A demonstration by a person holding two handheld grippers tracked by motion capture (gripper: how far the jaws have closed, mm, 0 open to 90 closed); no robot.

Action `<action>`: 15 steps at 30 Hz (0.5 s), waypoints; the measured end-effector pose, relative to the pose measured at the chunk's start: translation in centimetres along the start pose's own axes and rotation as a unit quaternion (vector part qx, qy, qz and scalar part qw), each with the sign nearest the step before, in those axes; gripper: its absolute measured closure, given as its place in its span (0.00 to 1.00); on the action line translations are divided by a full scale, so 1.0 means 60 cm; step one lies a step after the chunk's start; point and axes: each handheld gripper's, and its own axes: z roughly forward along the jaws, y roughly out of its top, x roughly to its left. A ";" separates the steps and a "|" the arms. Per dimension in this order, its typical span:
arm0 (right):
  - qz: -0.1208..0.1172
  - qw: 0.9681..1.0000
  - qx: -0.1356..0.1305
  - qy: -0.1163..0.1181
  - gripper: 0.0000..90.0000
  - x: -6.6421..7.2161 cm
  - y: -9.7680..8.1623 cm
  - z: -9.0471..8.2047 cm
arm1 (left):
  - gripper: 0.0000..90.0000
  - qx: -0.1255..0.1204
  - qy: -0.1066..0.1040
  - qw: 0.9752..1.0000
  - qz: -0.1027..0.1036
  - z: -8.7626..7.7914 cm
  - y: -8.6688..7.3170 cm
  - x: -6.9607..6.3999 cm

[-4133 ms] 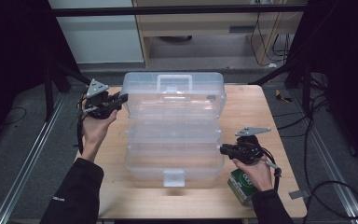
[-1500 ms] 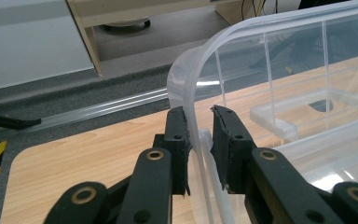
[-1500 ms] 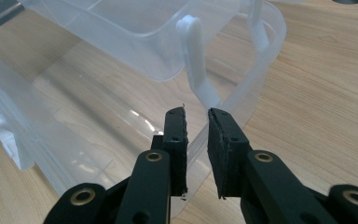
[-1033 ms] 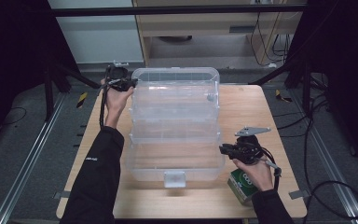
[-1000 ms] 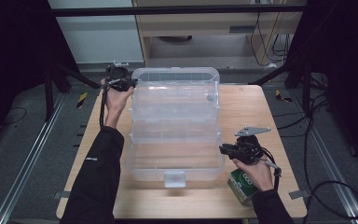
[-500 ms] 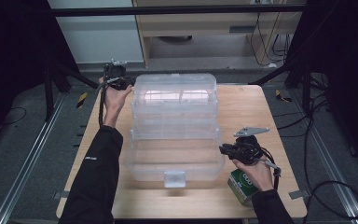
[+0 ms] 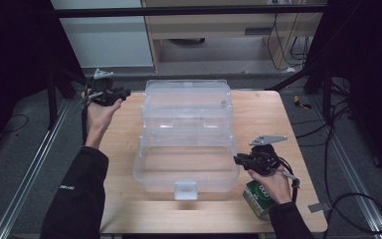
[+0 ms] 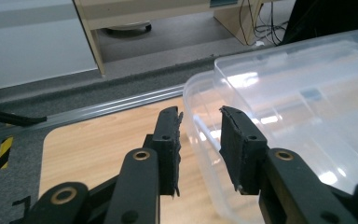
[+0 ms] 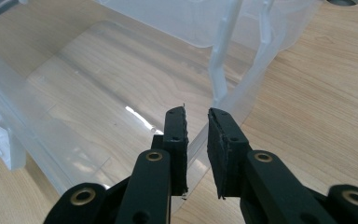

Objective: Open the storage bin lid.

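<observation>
Clear plastic tiered box — opened, trays stepped back — sits mid-table, latch toward the near edge.

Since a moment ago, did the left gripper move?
Yes. The left gripper has pulled away from the clear box, out past the table's left edge, its jaws just opening with nothing between them.

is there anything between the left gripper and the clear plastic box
Nothing visible. The left gripper has just been opening its jaws, empty, with bare light wooden table and air before the clear plastic tiered storage box. In the high view it sits off the box's far left corner.
</observation>
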 end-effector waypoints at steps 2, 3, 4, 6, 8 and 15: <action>0.000 1.000 0.000 0.000 0.86 0.000 0.000 0.000 | 0.73 0.000 -0.008 1.000 0.002 -0.018 -0.009 -0.001; 0.000 1.000 0.001 0.000 0.86 0.000 0.000 0.000 | 0.73 -0.002 -0.015 1.000 0.007 -0.026 -0.013 -0.002; 0.001 1.000 0.002 0.000 0.86 0.000 0.000 0.000 | 0.72 0.001 -0.020 1.000 0.008 -0.035 -0.018 -0.005; 0.001 1.000 0.002 0.000 0.86 0.000 0.001 0.000 | 0.71 0.003 -0.029 0.999 0.019 -0.050 -0.026 -0.012; 0.000 1.000 0.003 0.001 0.86 -0.001 0.001 0.000 | 0.70 0.000 -0.046 0.999 0.026 -0.066 -0.037 -0.022; -0.001 1.000 0.001 0.002 0.86 -0.002 0.001 0.000 | 0.68 -0.003 -0.081 0.996 0.047 -0.111 -0.069 -0.047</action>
